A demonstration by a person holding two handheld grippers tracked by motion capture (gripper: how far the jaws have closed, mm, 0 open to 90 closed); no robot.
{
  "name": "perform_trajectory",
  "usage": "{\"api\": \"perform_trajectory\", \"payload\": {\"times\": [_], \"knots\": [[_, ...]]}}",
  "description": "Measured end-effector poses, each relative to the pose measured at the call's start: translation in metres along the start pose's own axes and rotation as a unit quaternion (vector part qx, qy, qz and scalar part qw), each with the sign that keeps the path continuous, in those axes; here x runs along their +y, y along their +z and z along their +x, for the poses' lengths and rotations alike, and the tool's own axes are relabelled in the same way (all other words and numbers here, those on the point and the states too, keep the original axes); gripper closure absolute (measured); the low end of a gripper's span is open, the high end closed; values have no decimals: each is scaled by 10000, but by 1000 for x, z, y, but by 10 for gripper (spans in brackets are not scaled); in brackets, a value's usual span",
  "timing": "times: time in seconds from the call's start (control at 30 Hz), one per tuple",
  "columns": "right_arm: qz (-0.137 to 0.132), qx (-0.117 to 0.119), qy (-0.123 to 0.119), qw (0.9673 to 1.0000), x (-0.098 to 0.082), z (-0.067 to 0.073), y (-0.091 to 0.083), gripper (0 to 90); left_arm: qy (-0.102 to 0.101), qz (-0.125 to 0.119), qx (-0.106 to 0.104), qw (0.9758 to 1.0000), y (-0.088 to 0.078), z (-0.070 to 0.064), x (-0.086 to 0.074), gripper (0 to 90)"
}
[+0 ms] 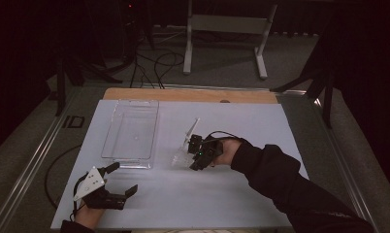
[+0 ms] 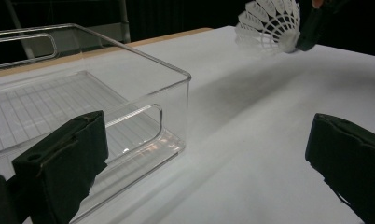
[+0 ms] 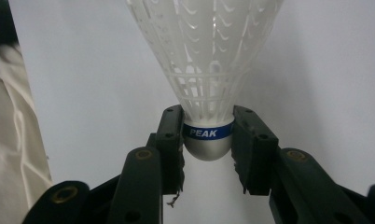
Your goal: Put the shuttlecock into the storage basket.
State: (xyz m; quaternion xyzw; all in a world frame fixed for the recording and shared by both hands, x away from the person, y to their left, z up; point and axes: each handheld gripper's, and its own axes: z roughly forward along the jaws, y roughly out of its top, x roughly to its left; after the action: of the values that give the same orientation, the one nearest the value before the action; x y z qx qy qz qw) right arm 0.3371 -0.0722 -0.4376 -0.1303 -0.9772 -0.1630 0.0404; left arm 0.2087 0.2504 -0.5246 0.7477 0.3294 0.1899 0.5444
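Shuttlecock: one white shuttlecock [image 3: 207,70] with a blue band marked PEAK is clamped at its rounded base by the right gripper [image 3: 208,140], over the middle of the desk [image 1: 261,121].
Right gripper: its jaws are pressed on both sides of the base, the skirt pointing away from the hand.
Left gripper: one left gripper [image 1: 119,178] is seen near the desk's front left corner, jaws wide apart, nothing between them.
Container: one clear plastic container [image 1: 131,132] is set toward the desk's left edge, just beyond the left gripper.
In the way: the white surface between shuttlecock and container is bare.
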Motion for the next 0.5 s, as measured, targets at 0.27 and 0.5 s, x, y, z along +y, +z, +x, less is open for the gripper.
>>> {"api": "perform_trajectory", "payload": {"times": [0.27, 0.5], "knots": [[-15, 55, 64, 10000, 17, -6, -9, 659, 3, -2, -10, 10000, 0, 0, 0, 0], [-46, -34, 64, 10000, 30, -13, -16, 659, -6, -11, -21, 10000, 0, 0, 0, 0]]}}
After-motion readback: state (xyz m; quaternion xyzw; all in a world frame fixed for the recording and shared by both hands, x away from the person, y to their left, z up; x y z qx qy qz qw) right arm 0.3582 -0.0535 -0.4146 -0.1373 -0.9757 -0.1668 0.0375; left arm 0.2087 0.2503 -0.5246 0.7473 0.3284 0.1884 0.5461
